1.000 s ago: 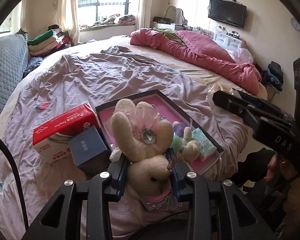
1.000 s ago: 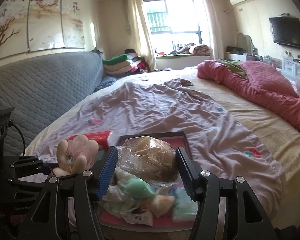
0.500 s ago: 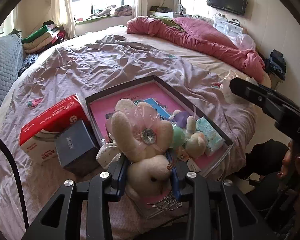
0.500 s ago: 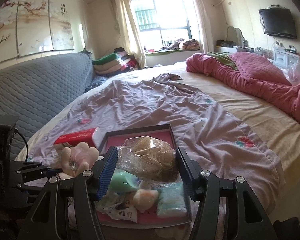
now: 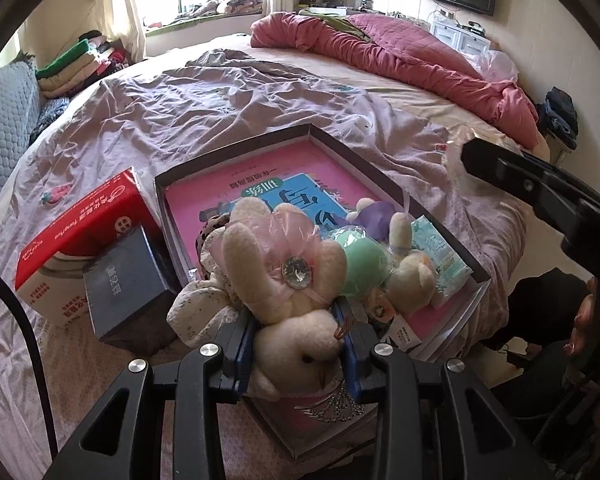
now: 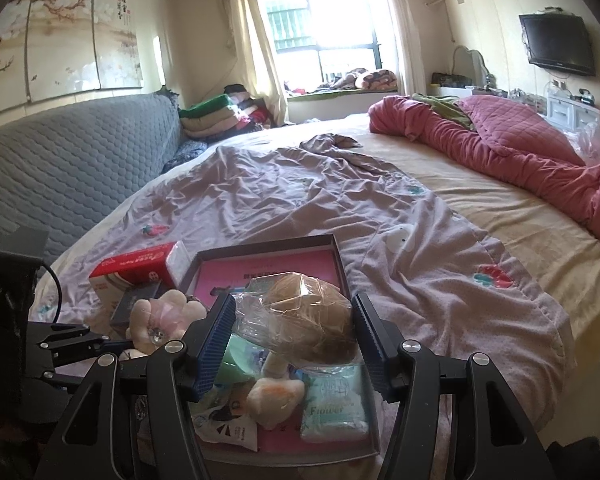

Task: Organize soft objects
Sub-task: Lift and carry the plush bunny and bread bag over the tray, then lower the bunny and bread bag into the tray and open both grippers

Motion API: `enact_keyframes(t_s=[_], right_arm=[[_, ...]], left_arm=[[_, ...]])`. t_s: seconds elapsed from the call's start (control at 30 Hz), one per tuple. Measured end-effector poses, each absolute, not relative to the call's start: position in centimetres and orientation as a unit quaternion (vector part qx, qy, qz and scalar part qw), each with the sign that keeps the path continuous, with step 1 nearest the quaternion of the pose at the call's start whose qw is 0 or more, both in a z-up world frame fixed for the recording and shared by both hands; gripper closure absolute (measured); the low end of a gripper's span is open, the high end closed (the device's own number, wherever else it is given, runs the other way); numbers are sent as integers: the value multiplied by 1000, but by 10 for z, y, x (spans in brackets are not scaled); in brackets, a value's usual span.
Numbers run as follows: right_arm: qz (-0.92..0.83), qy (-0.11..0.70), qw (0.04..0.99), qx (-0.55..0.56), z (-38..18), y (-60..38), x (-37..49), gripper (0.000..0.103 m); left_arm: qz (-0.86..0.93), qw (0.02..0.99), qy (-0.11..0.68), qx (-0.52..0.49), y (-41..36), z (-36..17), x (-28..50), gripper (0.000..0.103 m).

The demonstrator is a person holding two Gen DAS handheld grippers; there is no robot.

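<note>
1. The left gripper [image 5: 298,350] clamps the cream plush rabbit with the pink gauze bow [image 5: 284,280] by its head, over the near corner of the shallow dark-rimmed tray with the pink liner [image 5: 236,152]; lower it until the body rests on the liner before letting go.
2. The right gripper [image 6: 292,340] pinches the brown soft toy wrapped in clear plastic [image 6: 304,320], pads pressed on the crinkled film, above the tray's middle; the film looks slippery, so keep the squeeze steady.
3. Below lie a mint-green plush [image 5: 360,264], a small cream toy [image 6: 274,398] and a pale tissue pack [image 6: 334,406]; aim both loads at the bare liner beyond them.
4. Left of the tray sit a red-and-white carton [image 5: 80,236] and a dark blue box [image 5: 126,284]; steer clear of them.
</note>
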State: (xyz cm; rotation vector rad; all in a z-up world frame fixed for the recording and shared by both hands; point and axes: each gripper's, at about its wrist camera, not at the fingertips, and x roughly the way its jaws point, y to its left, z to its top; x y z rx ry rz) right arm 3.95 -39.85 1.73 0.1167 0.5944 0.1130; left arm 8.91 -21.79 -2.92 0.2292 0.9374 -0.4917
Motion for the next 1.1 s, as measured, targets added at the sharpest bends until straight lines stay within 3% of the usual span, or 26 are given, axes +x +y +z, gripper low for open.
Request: enact_keyframes(t_s=[0.7, 1.1], right_arm=[[34, 334, 939, 68, -9, -414, 105, 41], [50, 413, 909, 36, -61, -393, 164, 41]], left_arm=[[-244, 848, 460, 97, -220, -40, 107, 66], [-244, 846, 465, 89, -219, -44, 111, 64]])
